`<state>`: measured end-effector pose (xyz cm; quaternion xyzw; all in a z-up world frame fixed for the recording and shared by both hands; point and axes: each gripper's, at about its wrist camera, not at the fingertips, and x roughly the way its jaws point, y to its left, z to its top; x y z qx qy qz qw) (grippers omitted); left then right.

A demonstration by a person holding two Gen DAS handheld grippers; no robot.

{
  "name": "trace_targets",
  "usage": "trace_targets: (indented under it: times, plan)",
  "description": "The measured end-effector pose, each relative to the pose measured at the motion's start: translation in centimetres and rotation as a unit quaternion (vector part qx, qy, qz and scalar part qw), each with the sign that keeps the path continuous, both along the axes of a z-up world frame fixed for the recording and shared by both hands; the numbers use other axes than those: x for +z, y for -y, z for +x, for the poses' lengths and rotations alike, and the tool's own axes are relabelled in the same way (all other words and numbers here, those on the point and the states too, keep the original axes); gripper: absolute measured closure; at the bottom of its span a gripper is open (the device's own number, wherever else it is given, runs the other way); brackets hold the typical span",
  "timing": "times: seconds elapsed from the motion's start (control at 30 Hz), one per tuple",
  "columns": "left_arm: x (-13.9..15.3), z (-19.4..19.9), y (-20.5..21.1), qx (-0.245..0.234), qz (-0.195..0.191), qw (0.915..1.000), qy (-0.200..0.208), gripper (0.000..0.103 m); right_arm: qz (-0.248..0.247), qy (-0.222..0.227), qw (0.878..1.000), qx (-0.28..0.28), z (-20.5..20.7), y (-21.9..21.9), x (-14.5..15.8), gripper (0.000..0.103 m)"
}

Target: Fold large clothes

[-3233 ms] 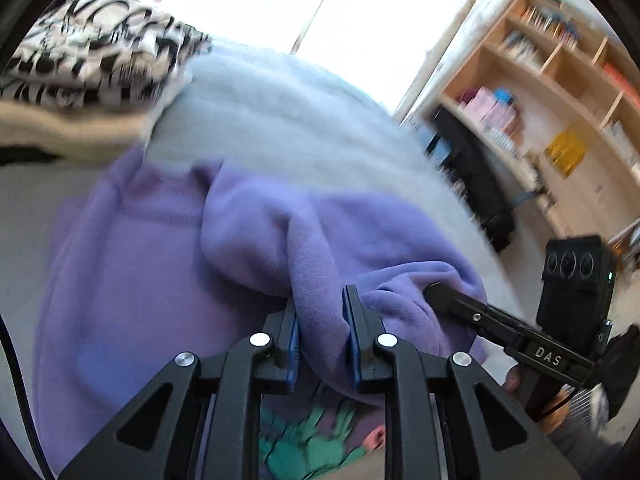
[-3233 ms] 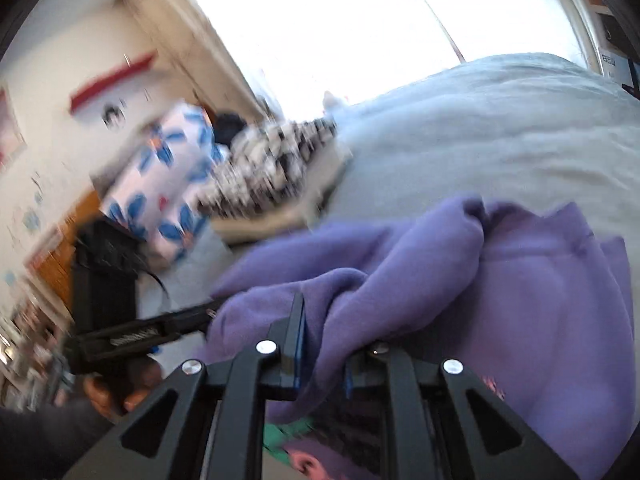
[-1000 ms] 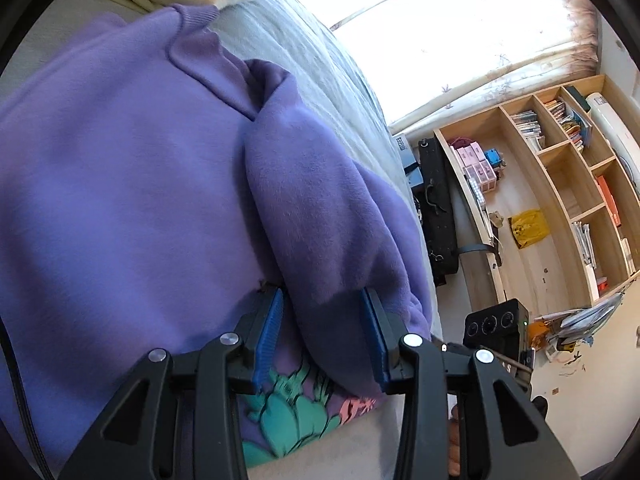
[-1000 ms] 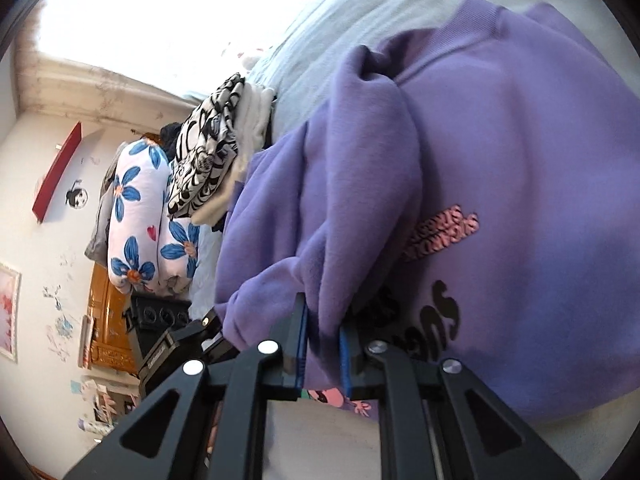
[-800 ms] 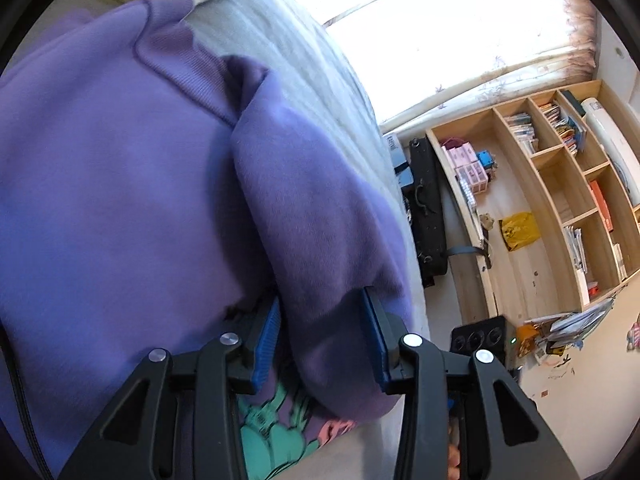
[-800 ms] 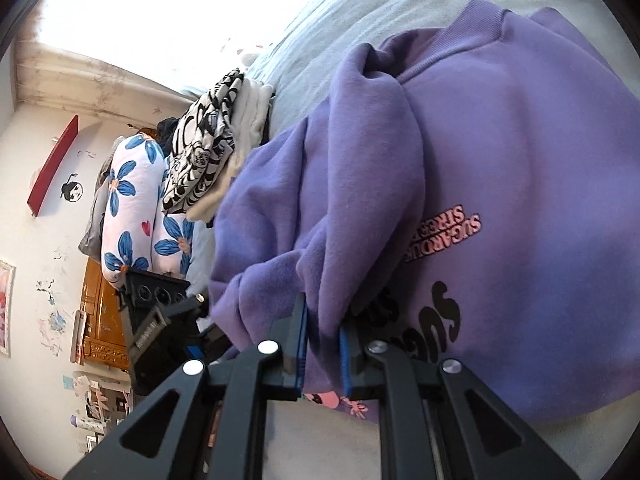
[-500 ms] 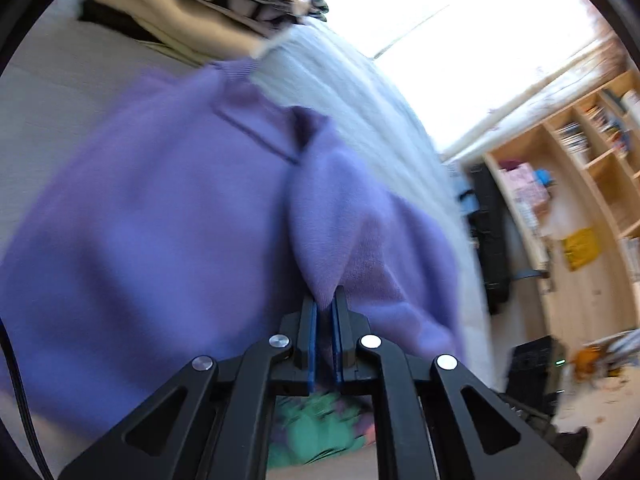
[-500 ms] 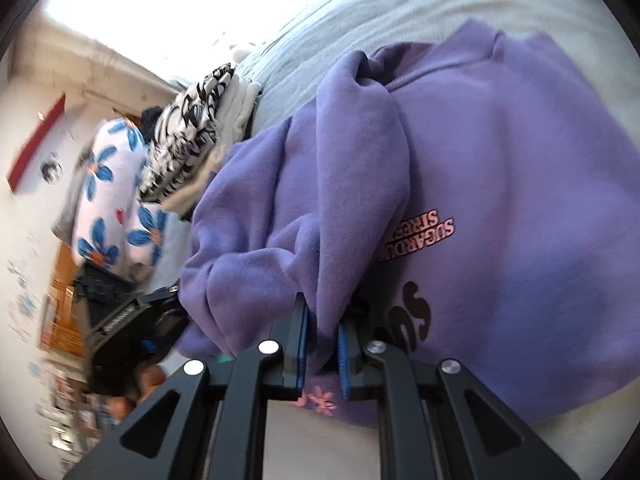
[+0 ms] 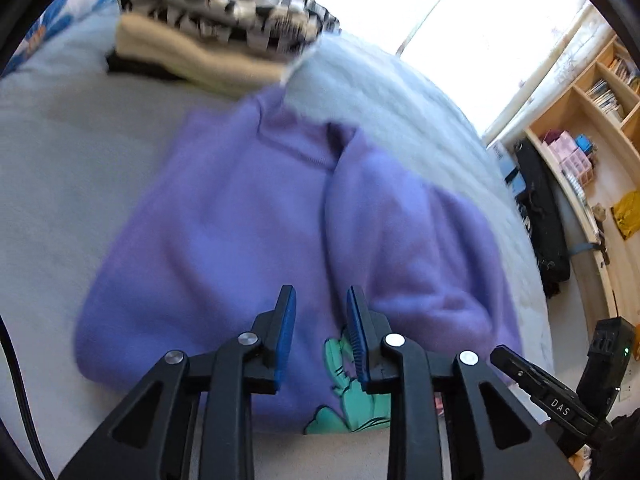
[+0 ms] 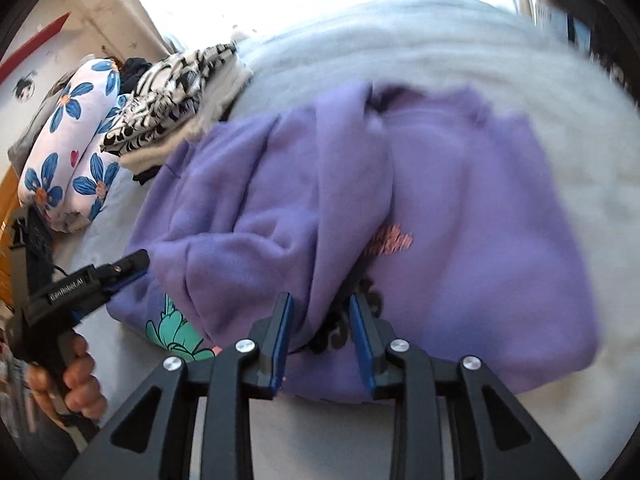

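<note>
Left hand-held gripper [image 9: 320, 320]: jaws just parted, nothing between them. Right hand-held gripper [image 10: 320, 324]: also just parted, a sleeve fold loose between its pads. Purple sweatshirt [image 9: 240, 220] lies partly folded on bed [image 9: 60, 152], near the bed's front edge; stacked clothes [image 9: 208, 28] behind.

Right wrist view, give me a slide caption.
Right gripper open over a folded purple sweatshirt on a grey bedspread.

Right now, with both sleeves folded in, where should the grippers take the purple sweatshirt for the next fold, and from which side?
Probably at the bottom hem of the purple sweatshirt, near the green print, coming from the near edge of the bed. That hem lies closest, and the collar points away, toward the stack of folded clothes. The left gripper and right gripper are open.
</note>
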<state>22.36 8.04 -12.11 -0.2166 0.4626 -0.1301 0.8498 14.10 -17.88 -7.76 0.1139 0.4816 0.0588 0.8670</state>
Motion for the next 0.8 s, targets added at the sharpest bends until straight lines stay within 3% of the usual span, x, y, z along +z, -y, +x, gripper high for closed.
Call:
trace_targets:
  times: [0.13, 0.23, 0.37, 0.47, 0.5, 0.67, 0.8]
  plan:
    - [2.6, 0.6, 1.5, -0.023, -0.019, 0.9990, 0.033, 0.079, -0.007, 0.047, 0.999, 0.007, 1.5, -0.8, 2.2, 0.074]
    - [3.2, 1.6, 4.8, -0.060, -0.020, 0.9971, 0.041, 0.079, -0.017, 0.059, 0.998, 0.008, 3.3, -1.8, 2.2, 0.074]
    - [1.5, 2.7, 9.0, -0.099, 0.016, 0.9947, 0.021, 0.079, -0.015, 0.031, 0.999, 0.007, 5.2, -2.4, -0.3, 0.074]
    - [-1.2, 3.0, 10.3, -0.100, 0.082, 0.9916, -0.004, 0.076, -0.019, -0.006, 1.000, 0.006, 5.4, -2.2, -3.0, 0.073]
    - [-2.0, 3.1, 10.3, -0.103, 0.087, 0.9907, -0.009, 0.075, -0.015, -0.005, 1.000, 0.007, 5.1, -2.1, -3.4, 0.073]
    - [-2.5, 3.4, 9.8, -0.110, 0.067, 0.9916, -0.012, 0.074, -0.035, 0.004, 0.999, 0.016, 4.1, -2.4, -3.3, 0.073]
    - [-1.9, 3.7, 9.4, -0.109, 0.069, 0.9915, -0.019, 0.066, -0.040, -0.015, 0.999, 0.008, 4.3, -2.6, -2.9, 0.073]
